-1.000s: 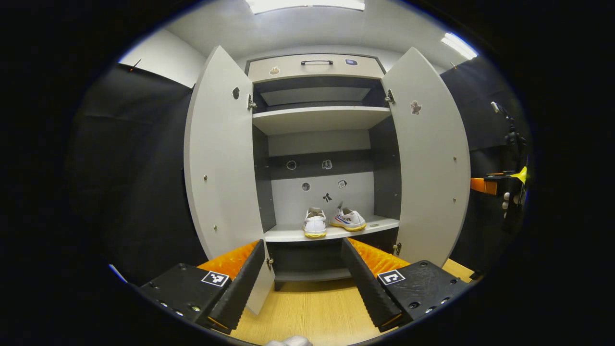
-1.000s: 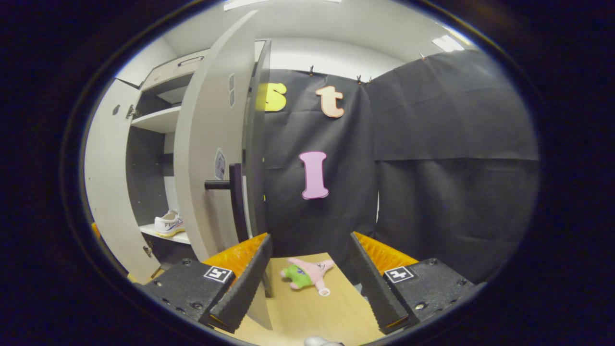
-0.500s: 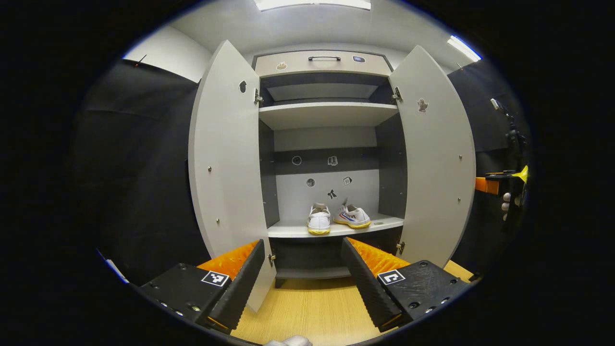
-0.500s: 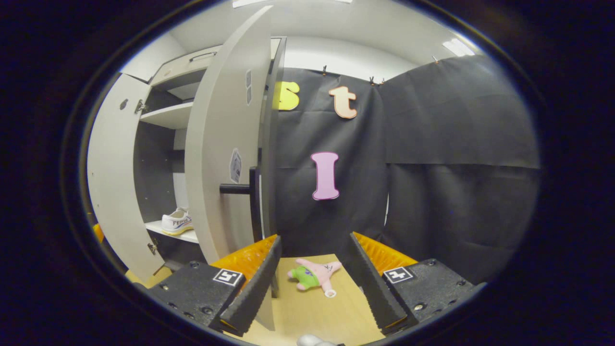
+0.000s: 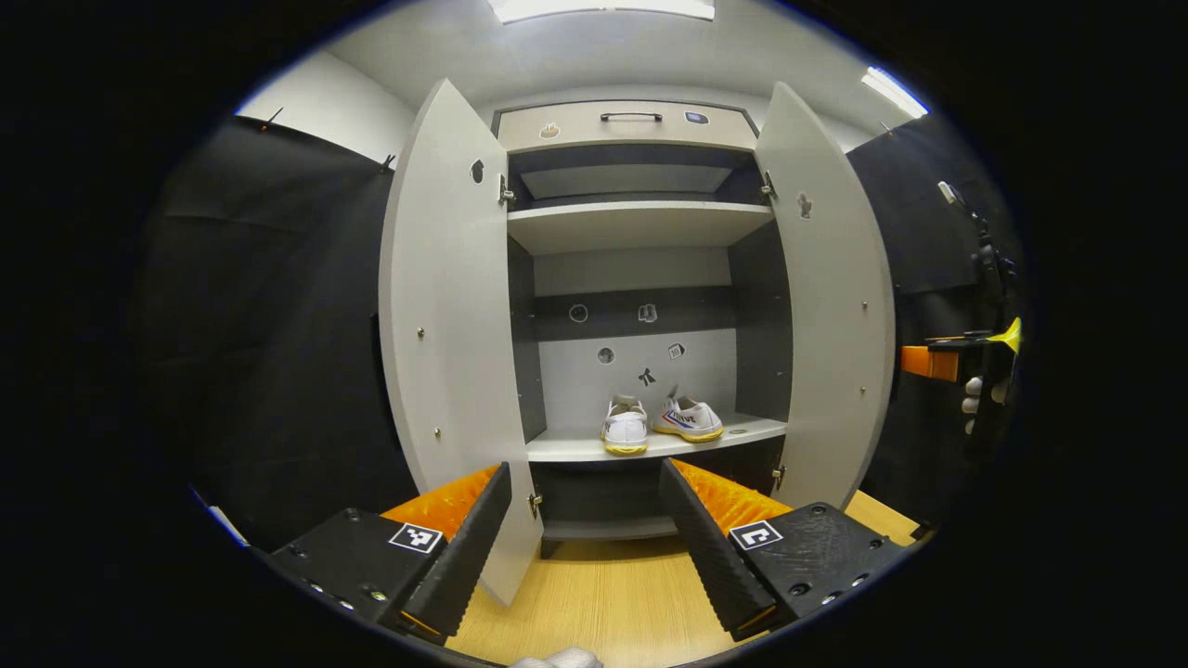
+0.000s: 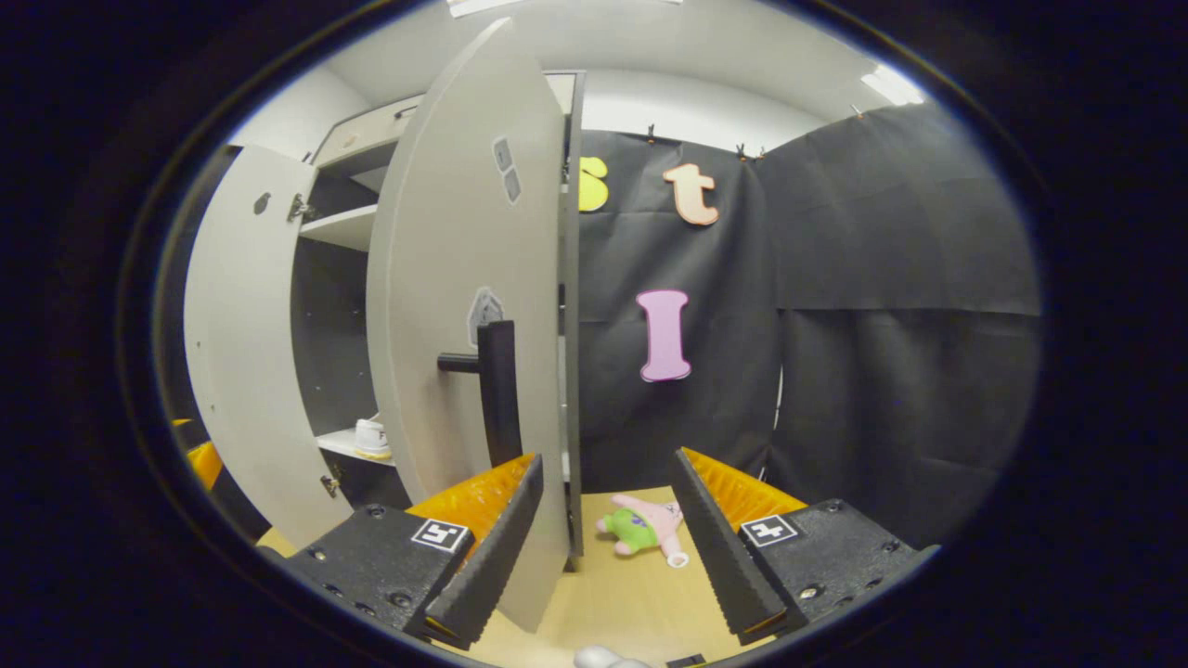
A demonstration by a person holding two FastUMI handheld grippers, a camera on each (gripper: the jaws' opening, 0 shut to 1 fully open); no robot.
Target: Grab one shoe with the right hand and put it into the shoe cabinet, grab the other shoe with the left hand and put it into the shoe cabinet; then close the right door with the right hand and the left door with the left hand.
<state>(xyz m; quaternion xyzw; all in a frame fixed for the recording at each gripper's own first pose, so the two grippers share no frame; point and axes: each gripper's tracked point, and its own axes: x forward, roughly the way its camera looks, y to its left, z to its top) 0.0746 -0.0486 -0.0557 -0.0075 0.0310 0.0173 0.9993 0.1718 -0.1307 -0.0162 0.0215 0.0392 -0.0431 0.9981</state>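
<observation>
cabinet: tall grey cupboard with flat matt panels, standing on a pale wood-grain floor; a drawer with a dark bar handle sits across its top, and both doors stand open.
shoes: two white low sneakers with yellowish soles sit side by side on the cabinet's lower shelf, touching or nearly so.
left shoe: long axis runs front to back of the cabinet, rounded toe pointing out toward the opening.
right shoe: long axis angled across the shelf, toe toward the cabinet's right front corner, coloured marks on its side.
back wall of cabinet: small dark stickers above the shoes.
left door: flat, smooth, swung outward from the cabinet's left edge, small studs on its inner face.
right door: swung partly out from the cabinet's right edge; a dark bar handle stands off its outer face.
left gripper: in front of the cabinet, facing the shelf, ribbed fingers spread wide and holding nothing.
right gripper: just beside the right door's free edge, fingers spread wide with that edge between them, nothing clamped; it also shows at the cabinet's right in the left gripper view, in a hand.
plush toy: soft pink and green star-shaped figure lying on the floor, right of the cabinet.
</observation>
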